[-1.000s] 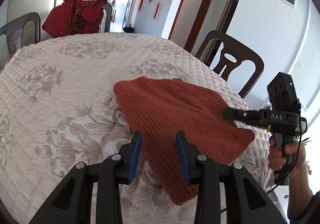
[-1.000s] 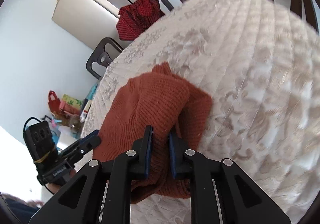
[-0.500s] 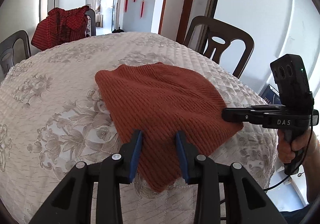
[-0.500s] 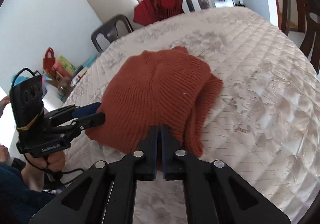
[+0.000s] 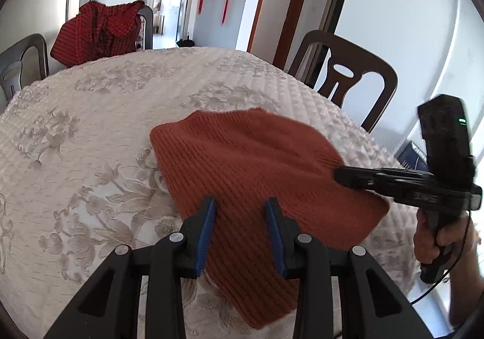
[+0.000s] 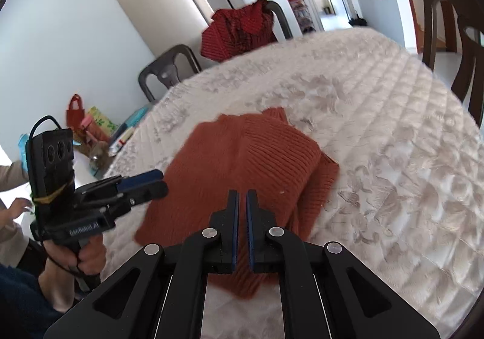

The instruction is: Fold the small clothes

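Note:
A rust-orange knit sweater (image 5: pixel 251 163) lies folded on the cream quilted table cover (image 5: pixel 90 127), near its right front edge. My left gripper (image 5: pixel 242 208) is open, its blue pads spread over the sweater's near part without pinching it. In the right wrist view the left gripper (image 6: pixel 157 183) reaches in at the sweater's (image 6: pixel 242 157) left edge. My right gripper (image 6: pixel 242 196) sits low on the sweater's near edge. Its jaws stand a thin slit apart and are opening slightly, with knit showing in the slit. The left wrist view shows the right gripper (image 5: pixel 337 176) meeting the sweater's right edge.
A red checked garment (image 5: pixel 96 33) hangs on a chair back across the table. A dark wooden chair (image 5: pixel 348 78) stands at the table's right side and a grey chair (image 6: pixel 169 66) at the left. Bags (image 6: pixel 90 124) lie on the floor. A hand (image 5: pixel 435 242) holds each gripper.
The right jaws, a finger's width apart around a ridge of knit one second ago, have closed on it. Both views have rolled closer to level. The left gripper has slid further over the sweater.

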A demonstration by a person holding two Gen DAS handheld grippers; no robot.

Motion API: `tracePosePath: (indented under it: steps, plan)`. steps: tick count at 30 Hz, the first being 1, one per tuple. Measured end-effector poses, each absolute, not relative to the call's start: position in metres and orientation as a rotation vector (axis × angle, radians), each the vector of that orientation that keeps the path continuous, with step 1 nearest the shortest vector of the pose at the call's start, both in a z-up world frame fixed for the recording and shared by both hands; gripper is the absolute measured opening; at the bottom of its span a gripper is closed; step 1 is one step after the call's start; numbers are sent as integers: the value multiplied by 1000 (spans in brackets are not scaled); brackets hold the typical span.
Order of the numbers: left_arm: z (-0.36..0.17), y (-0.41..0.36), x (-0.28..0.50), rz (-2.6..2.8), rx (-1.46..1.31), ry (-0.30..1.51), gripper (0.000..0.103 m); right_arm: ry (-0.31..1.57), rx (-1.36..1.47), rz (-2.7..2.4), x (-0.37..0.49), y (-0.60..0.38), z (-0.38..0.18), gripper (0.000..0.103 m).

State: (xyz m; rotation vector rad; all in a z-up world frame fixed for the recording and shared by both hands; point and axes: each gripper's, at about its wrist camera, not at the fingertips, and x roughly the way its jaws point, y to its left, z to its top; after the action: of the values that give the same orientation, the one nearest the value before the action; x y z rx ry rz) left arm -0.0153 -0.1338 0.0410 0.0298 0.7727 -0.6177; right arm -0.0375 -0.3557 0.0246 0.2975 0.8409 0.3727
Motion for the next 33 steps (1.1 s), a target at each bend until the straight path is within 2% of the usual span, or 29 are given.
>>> tracePosePath:
  steps: [1,6,12,16,22,33]
  plan:
    - [41,-135,-18,-613,42,766,37,819,324,385,-38,-362,19,1]
    - [48,-130,-13,-630,11,783,37,824,366,386,-39,-368,23,0]
    - [50,-124,19,-578,-29,773,37,779,367,369,-22,-364,39,4]
    - [30,-127,30,-564,-47,826,37,826,373,321,-1,-365,23,4]
    - [31,-121,29,-575,-80,826,37,815,410,328,-2,-374,20,7]
    - [58,-108,-34,-656,-11,757,37,753,218,413,-58,-349,55,8]
